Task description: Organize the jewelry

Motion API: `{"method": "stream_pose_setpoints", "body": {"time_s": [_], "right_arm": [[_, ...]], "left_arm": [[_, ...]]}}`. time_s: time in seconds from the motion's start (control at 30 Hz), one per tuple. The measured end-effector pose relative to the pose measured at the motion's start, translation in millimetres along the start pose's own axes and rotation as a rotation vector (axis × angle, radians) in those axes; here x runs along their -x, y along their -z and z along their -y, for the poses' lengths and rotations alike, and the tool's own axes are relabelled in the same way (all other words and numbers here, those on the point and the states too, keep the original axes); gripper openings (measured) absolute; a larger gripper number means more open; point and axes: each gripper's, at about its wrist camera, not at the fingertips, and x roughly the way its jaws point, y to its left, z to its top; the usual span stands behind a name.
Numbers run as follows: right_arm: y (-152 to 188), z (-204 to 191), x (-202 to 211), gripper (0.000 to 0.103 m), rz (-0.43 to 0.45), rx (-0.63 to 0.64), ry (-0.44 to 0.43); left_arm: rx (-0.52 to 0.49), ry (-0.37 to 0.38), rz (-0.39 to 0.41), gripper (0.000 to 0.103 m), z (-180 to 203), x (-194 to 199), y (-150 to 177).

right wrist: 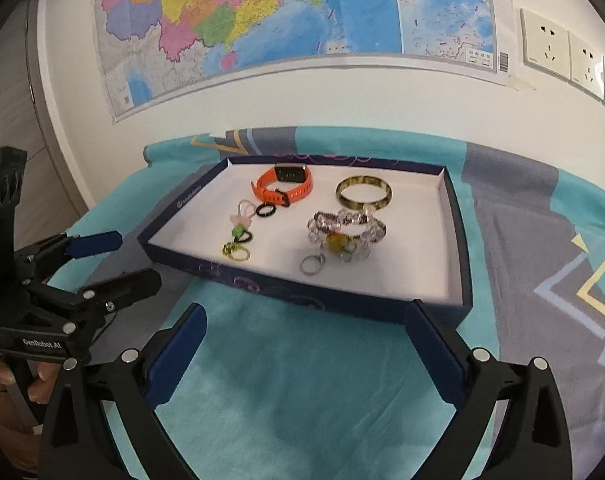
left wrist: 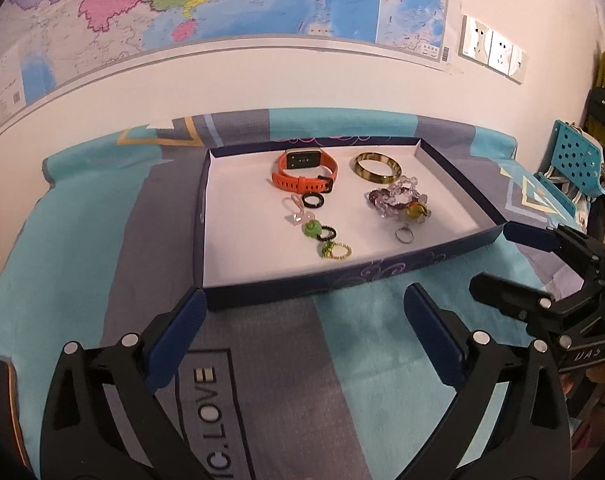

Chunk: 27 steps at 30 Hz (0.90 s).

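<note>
**Ana:** Fingers on both grippers stand wide apart with nothing between them. The left gripper [left wrist: 304, 312] sits just short of the near wall of the box [left wrist: 286, 286], and the right gripper [right wrist: 306, 334] hangs over the blue cloth [right wrist: 302, 392] by the box's near right corner.

**Ben:** And the jewelry?

**Ana:** All inside the box, on its white floor. An orange watch [left wrist: 304, 174] and a brown bangle [left wrist: 378, 167] lie toward the far wall. Nearer are a bead bracelet [left wrist: 398, 200], a black ring [left wrist: 313, 200], a green flower ring [left wrist: 312, 229], a gold ring [left wrist: 338, 251] and a silver ring [left wrist: 404, 235].

**Ben:** What worries you from here?

**Ana:** The small rings lie close together in a line, some touching. Wide fingers coming down on one would likely nudge its neighbours or catch two at once. The silver ring sits against the bracelet's charm, and I cannot tell whether they are joined. If so, lifting one would drag the other.

**Ben:** Anything about the box itself?

**Ana:** It looks light. A finger clipping its near wall could slide it on the cloth and scatter everything.
</note>
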Motion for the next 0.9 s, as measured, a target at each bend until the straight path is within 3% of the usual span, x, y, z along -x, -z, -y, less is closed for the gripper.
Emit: {"method": "stream_pose_setpoints", "body": {"time_s": [0.1, 0.9], "right_arm": [[5, -6, 2, 0.096, -0.009, 0.018, 0.029], [21, -18, 11, 0.096, -0.026, 0.000, 0.021]], "left_arm": [[0.004, -0.013, 0.010, 0.097, -1, 5, 3], [0.013, -0.030, 0.007, 0.097, 2, 15, 21]]}}
